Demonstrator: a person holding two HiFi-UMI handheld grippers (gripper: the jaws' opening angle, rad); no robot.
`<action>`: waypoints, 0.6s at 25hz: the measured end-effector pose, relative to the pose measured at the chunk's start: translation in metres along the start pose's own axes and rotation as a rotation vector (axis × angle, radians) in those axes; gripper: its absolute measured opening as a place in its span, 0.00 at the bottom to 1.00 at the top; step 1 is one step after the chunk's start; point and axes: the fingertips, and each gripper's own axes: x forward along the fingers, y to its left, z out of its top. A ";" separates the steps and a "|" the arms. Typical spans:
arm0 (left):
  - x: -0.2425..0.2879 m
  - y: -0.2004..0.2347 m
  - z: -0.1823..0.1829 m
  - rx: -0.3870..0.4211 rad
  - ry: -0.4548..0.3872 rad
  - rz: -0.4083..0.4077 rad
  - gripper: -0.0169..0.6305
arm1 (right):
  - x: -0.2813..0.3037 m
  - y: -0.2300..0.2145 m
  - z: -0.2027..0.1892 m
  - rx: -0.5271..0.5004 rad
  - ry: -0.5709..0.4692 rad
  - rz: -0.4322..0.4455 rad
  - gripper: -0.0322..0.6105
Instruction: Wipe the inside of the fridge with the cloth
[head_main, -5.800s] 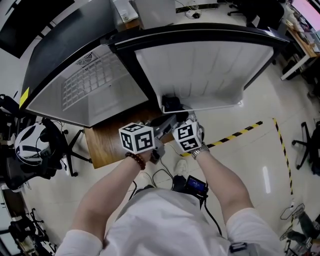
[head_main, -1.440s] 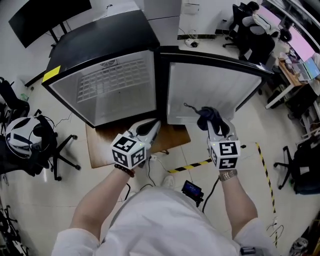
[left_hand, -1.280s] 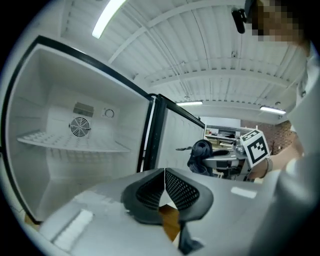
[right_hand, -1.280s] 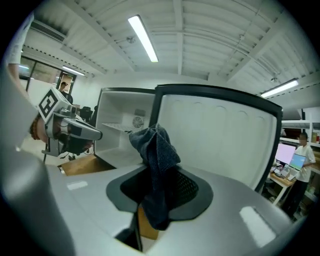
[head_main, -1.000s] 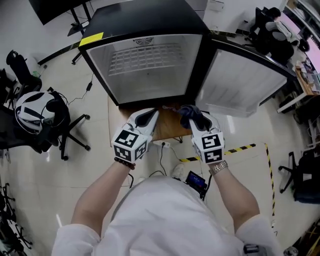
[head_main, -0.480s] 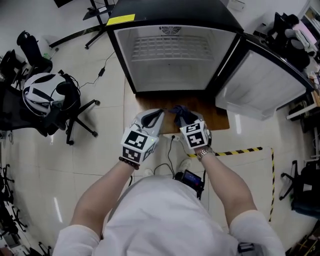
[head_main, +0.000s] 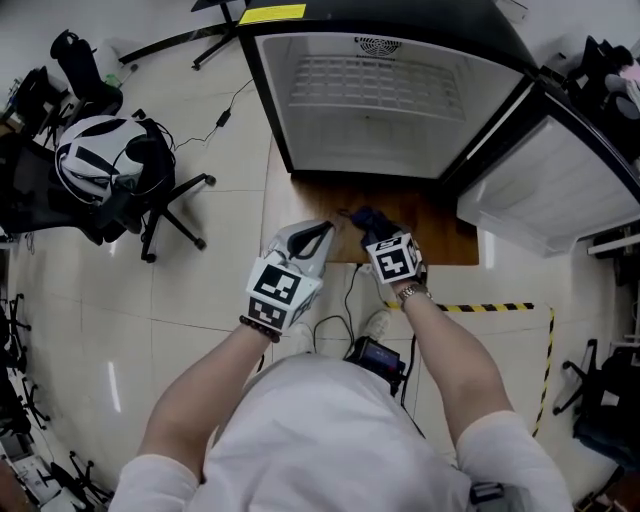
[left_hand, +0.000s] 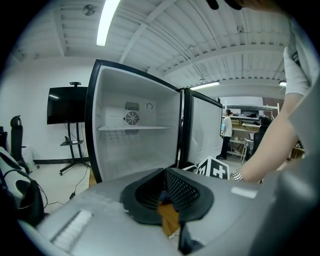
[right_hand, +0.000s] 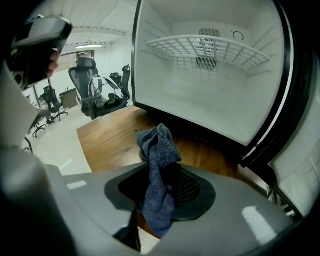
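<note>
A black fridge (head_main: 380, 110) stands open ahead of me on a wooden board (head_main: 420, 215), its white inside bare except for a wire shelf (right_hand: 205, 47). Its door (head_main: 560, 190) is swung out to the right. My right gripper (head_main: 368, 230) hangs low over the board in front of the fridge, shut on a dark blue cloth (right_hand: 157, 165). Its jaws have just been opening, with the cloth (head_main: 360, 220) still bunched upright between them. Just to its left, my left gripper (head_main: 322, 232) is shut and holds nothing; in its own view it (left_hand: 167, 200) faces the open fridge (left_hand: 135, 145).
An office chair with a white helmet (head_main: 100, 160) stands at the left. Cables (head_main: 340, 320) and a small black device (head_main: 375, 355) lie on the floor by my feet. Yellow-black tape (head_main: 500, 308) runs along the floor at the right. A screen on a stand (left_hand: 65, 105) is left of the fridge.
Both grippers have sunk toward the wooden board, the right one more, with the cloth still in it. The fridge now lies straight ahead instead of off to the left.
</note>
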 end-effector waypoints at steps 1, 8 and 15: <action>0.000 0.002 -0.002 -0.003 0.004 0.003 0.05 | 0.003 0.000 -0.001 0.001 0.005 0.004 0.27; -0.004 0.009 -0.003 -0.006 -0.003 0.001 0.05 | 0.001 0.004 -0.002 0.012 0.028 0.012 0.43; -0.013 0.007 0.006 0.001 -0.046 -0.052 0.05 | -0.033 -0.001 0.006 0.009 -0.016 -0.055 0.45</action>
